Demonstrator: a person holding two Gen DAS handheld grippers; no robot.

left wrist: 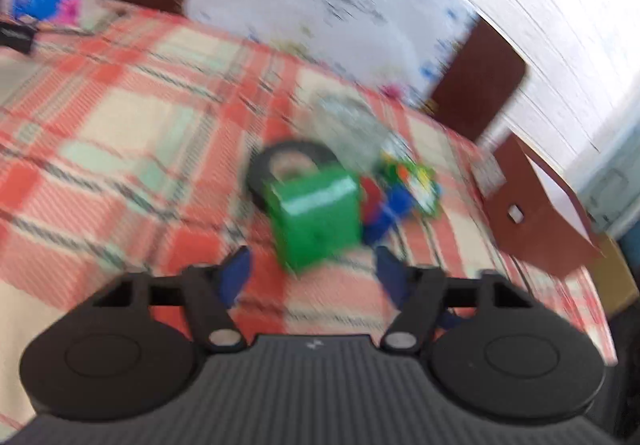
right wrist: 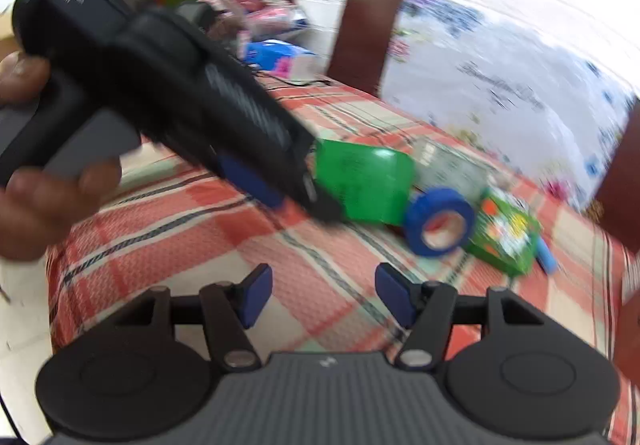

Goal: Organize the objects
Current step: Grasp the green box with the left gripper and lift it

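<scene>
One green box [left wrist: 316, 219] is seen just ahead of the released left gripper [left wrist: 312, 269]; right gripper [right wrist: 324, 291] also released. One blue tape roll [right wrist: 440, 221] is shown clearly only by the right view; one black ring [left wrist: 260, 169] only by the left.

Bare tablecloth [right wrist: 320, 285] before right gripper [right wrist: 324, 295]; clutter beyond.

Both wrist views low over table, sharing green box [left wrist: 316, 219], right view farther back
</scene>
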